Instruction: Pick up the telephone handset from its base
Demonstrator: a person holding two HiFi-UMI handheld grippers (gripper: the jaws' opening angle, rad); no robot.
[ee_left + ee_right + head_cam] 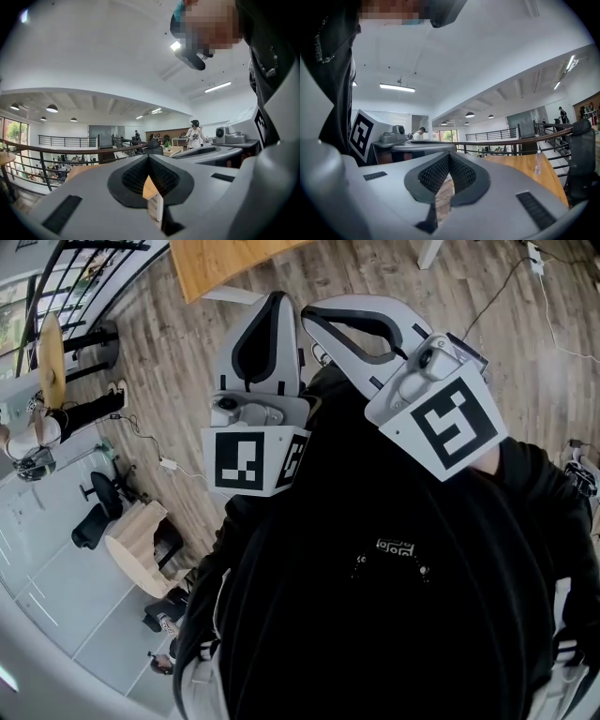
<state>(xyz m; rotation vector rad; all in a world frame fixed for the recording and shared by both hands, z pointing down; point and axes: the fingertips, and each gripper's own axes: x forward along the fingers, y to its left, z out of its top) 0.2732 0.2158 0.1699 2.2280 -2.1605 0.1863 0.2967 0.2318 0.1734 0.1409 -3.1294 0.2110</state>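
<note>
Snapshot: held left gripper (149, 157) and right gripper (449, 155) side by side, up by black top (375, 615), over wood floor (187, 343). Had both pairs of jaws pressed together on nothing (tips touching). Couldn't place the handset from any view.

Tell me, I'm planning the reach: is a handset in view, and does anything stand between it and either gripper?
No handset or base shows in any view, so nothing can be judged. The left gripper and right gripper are shut and empty.
</note>
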